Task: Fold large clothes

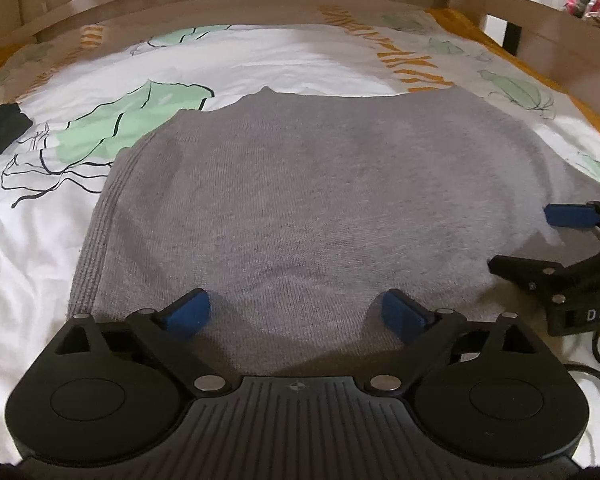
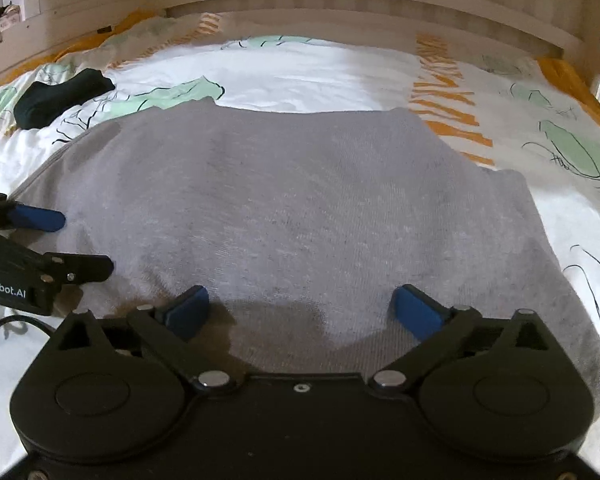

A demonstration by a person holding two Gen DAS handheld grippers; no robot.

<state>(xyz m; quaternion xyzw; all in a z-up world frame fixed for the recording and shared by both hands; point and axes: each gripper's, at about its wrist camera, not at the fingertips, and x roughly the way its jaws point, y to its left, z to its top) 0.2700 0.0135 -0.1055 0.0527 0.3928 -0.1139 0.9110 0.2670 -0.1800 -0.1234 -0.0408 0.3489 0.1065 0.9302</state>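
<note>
The grey garment [image 1: 300, 200] lies flat on the bed [image 1: 260, 60], partly folded. Both my grippers, left [image 1: 296, 314] and right [image 2: 300, 310], hover at its near edge, fingers apart (holding nothing). I should pinch both near corners evenly, then lift together.

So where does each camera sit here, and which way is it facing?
Left wrist: on the left gripper, facing across the grey garment to the headboard; own open fingers and the right gripper show.
Right wrist: on the right gripper, same heading; own open fingers and the left gripper show.
Shared: garment, patterned bedsheet, headboard, black sock.
</note>
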